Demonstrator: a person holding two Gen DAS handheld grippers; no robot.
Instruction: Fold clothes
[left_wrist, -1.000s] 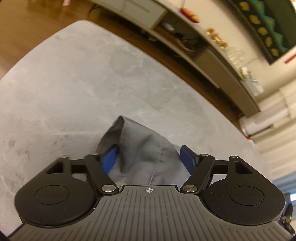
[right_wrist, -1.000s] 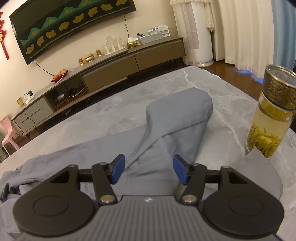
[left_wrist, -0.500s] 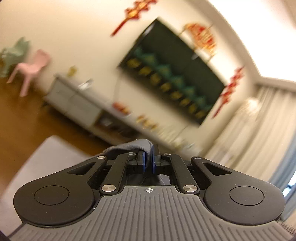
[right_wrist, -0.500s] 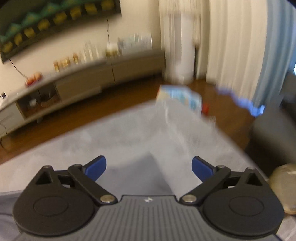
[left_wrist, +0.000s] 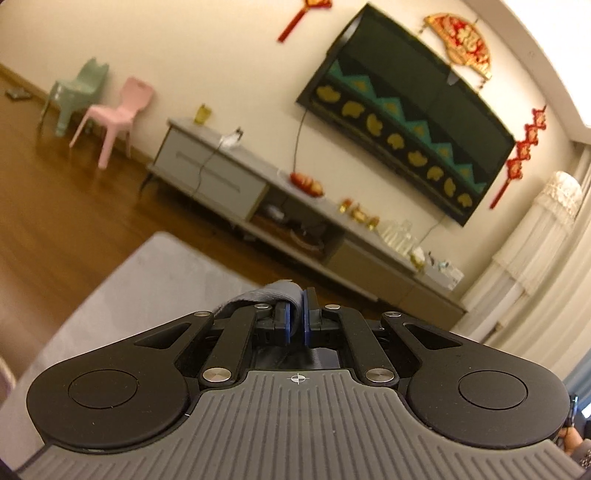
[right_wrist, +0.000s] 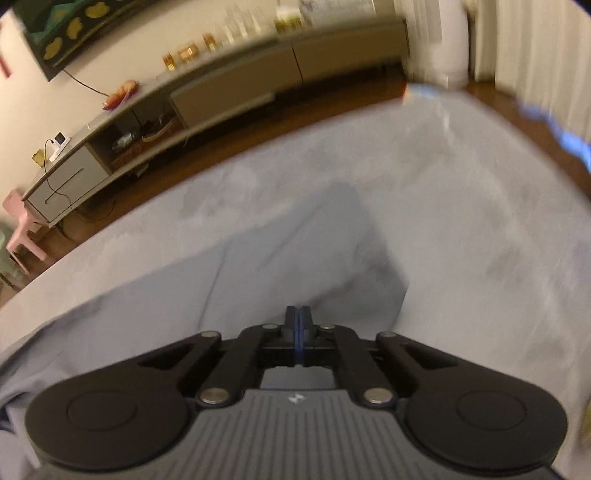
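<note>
My left claw (left_wrist: 294, 325) pinches the grey cloth (left_wrist: 280, 290) (a small fold); my right claw (right_wrist: 298, 332) clamps cloth on the table (right_wrist: 461, 206).

Matt grey cloth of the garment (right_wrist: 229, 295) lies soft and creased over the smooth, marble-look grey desk (right_wrist: 480, 206), while matt black plastic fingers (left_wrist: 284, 325) with silvery metal rivets contrast with the glossy brown wood floor (left_wrist: 55, 192) at left.

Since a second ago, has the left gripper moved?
Yes. The left gripper, shut on grey cloth, has tipped upward: it looked down on the table before, and now faces the TV.
</note>
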